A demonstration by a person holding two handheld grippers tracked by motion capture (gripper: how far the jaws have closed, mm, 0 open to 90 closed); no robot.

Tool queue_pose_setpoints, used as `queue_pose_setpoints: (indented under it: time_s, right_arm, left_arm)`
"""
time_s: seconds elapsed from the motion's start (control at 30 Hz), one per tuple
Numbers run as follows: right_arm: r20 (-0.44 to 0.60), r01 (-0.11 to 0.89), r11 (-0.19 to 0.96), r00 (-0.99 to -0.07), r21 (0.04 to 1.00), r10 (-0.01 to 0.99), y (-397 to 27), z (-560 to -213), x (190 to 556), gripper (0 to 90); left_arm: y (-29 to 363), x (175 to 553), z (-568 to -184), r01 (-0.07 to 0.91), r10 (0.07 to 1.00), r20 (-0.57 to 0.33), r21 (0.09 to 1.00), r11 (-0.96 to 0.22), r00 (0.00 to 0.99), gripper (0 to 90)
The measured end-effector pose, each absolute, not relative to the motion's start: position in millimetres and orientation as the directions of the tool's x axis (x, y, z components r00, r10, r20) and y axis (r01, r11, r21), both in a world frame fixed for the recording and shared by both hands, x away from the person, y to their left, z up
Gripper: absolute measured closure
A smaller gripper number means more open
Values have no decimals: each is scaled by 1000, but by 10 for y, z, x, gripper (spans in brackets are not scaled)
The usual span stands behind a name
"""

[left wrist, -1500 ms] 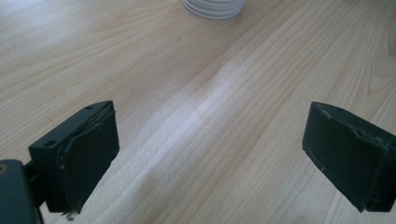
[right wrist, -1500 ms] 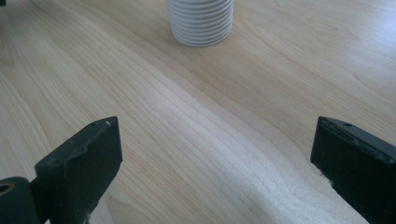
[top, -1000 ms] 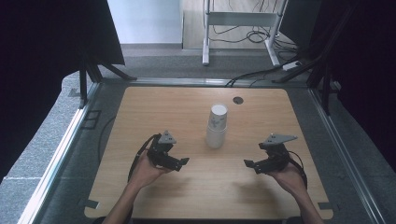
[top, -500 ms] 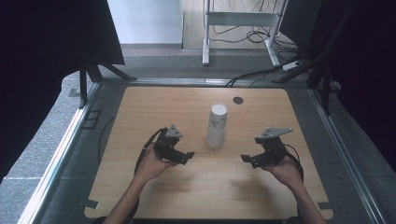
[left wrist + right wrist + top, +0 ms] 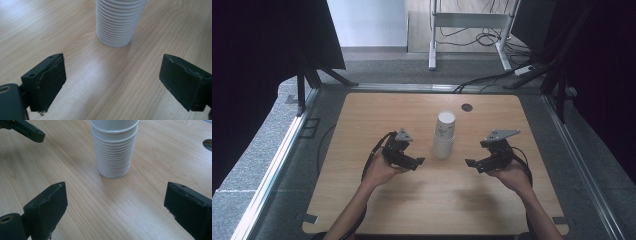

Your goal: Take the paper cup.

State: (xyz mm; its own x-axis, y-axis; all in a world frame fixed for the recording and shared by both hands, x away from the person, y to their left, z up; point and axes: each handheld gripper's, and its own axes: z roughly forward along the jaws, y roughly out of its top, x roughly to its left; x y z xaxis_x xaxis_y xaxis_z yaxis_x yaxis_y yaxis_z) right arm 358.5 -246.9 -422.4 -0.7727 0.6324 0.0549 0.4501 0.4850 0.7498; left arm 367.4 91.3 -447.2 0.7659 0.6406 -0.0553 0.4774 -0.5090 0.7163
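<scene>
A white stack of paper cups (image 5: pixel 444 135) stood upright mid-surface (image 5: pixel 362 115), between the left claw (image 5: pixel 419 161) and right claw (image 5: pixel 468 162), both spread and empty, the left's jaws having just narrowed.

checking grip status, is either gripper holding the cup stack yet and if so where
Nothing is held. The left gripper and right gripper both stand open on either side of the stack of white cups, apart from it, with only bare table between their jaws.

Lab, framed wooden table (image 5: pixel 362 210), floor cables (image 5: pixel 472 37)
</scene>
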Motion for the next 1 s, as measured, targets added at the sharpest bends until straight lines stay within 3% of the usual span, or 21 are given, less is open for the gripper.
queue_pose_setpoints:
  time_s: [1.0]
  right_arm:
    - [15,424,572,-812,703,584,-2171,-3998,3936,134]
  left_arm:
    - [579,3922,-4461,432,600,-31,724,-538,799,139]
